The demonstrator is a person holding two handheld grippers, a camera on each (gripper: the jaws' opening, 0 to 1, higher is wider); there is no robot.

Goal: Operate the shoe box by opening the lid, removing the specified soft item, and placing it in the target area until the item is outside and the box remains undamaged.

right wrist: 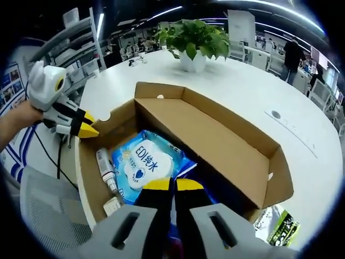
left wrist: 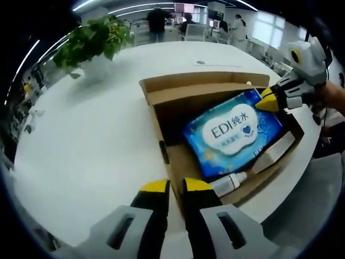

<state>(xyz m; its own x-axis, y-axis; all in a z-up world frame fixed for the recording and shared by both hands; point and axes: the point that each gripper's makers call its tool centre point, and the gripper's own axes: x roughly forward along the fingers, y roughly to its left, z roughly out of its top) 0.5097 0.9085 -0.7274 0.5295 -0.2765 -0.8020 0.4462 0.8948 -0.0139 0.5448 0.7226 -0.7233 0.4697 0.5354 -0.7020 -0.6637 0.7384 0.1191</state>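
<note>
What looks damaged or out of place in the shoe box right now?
Nothing stands out. The shoe box sits open on the white table with no visible tears; the blue wipes pack lies flat inside beside a small bottle. The lid stands folded back.

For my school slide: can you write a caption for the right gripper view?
Right gripper reaches into an open shoe box over a blue wipes pack; left gripper waits at the box's edge.
</note>
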